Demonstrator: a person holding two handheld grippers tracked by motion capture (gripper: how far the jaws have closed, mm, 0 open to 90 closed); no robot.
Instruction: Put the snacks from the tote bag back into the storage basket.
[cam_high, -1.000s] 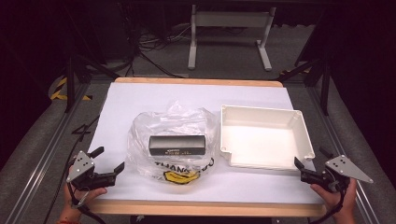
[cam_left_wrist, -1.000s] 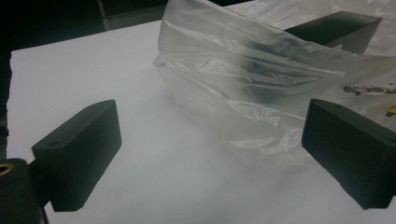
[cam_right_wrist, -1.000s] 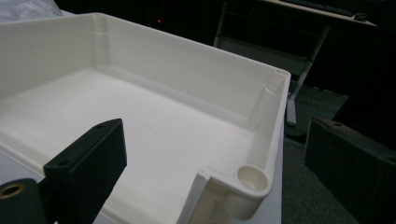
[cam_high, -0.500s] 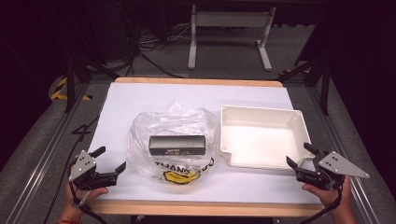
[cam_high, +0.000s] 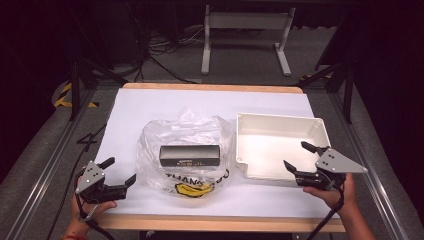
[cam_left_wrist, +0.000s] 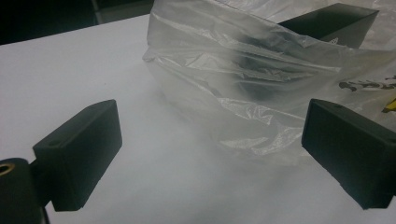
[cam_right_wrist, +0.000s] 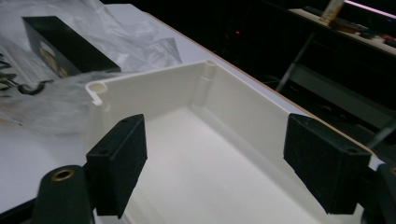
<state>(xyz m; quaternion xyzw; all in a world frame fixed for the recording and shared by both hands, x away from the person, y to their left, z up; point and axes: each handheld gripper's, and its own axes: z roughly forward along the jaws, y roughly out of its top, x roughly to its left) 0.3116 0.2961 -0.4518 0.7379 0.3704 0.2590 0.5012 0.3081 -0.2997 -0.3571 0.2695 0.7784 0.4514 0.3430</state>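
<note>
A crumpled clear plastic bag (cam_high: 186, 150) with yellow and black print lies mid-table, and a black box (cam_high: 190, 155) rests on it. A white open tray (cam_high: 280, 146) stands to its right. My left gripper (cam_high: 119, 172) is open at the table's front left, jaws pointing toward the bag (cam_left_wrist: 243, 88), a short gap away. My right gripper (cam_high: 299, 156) is open at the tray's front right corner. In the right gripper view its jaws straddle the tray wall (cam_right_wrist: 154, 93), with the black box (cam_right_wrist: 65, 44) beyond.
White paper (cam_high: 150, 107) covers the table, with a wooden edge (cam_high: 210, 222) along the front. Dark floor, cables and a metal stand (cam_high: 245, 35) lie beyond the far side. Metal rails run down both sides of the table.
My right gripper has moved left and forward from the table's right edge to the tray's front right corner. My left gripper has shifted slightly toward the bag.
</note>
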